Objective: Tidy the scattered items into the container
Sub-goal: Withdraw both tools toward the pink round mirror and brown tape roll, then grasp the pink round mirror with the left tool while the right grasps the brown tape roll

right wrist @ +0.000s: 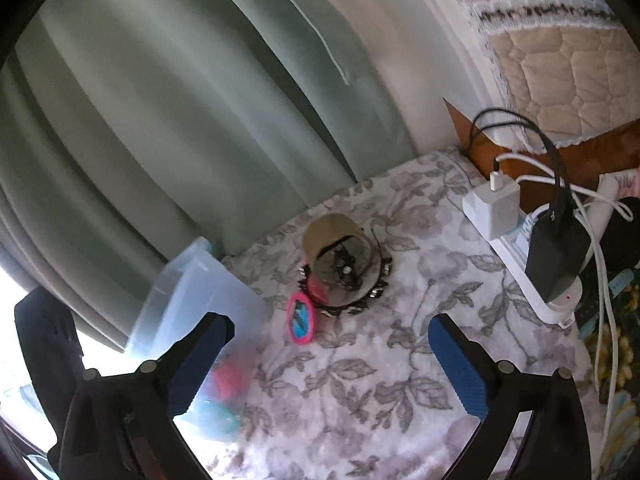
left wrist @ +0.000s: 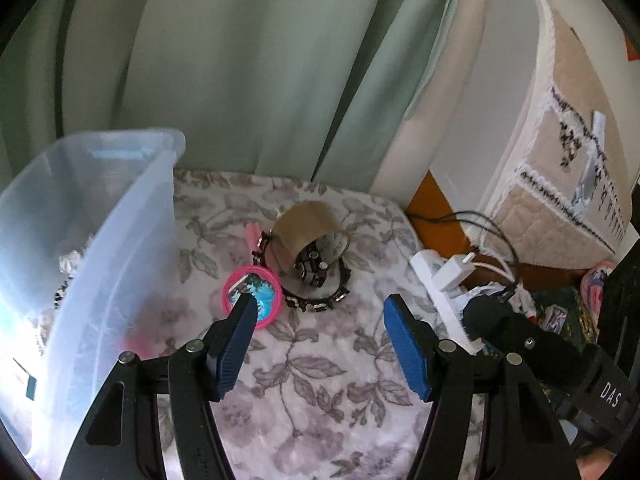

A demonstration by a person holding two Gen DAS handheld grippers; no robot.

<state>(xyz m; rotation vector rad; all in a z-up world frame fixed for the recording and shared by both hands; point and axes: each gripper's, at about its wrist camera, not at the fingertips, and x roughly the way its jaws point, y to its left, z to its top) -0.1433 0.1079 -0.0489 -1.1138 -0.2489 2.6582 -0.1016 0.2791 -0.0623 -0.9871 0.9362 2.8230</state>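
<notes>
- My left gripper (left wrist: 320, 312) hangs over the grey floral cloth (left wrist: 320, 380), jaws apart, nothing between the blue pads; only cloth shows in the gap.
- My right gripper (right wrist: 332, 336) is spread wide over the same cloth, also empty.
- Clear plastic storage container (left wrist: 92, 248) stands at the left of the cloth, against the pale green curtain (left wrist: 224, 60). Through its wall I see crumpled white stuff and something pink; from the right wrist view also a teal shape, too blurred to name.
- Round pink-rimmed pocket mirror (left wrist: 253, 293) lies flat on the cloth just beside the container; in the left wrist view the tip of my left finger overlaps it, contact not clear.
- Brown cardboard tape roll (left wrist: 308, 236) sits tilted on its side, touching a black studded bracelet (left wrist: 320, 300) that curves around its base. A small pink item peeks out behind it.
- White power strip (right wrist: 536, 276) with a white charger (right wrist: 494, 208) and a black adapter (right wrist: 556, 256) plugged in lies at the cloth's right edge, cables trailing.
- Quilted beige mattress (left wrist: 576, 168) leans upright behind.
</notes>
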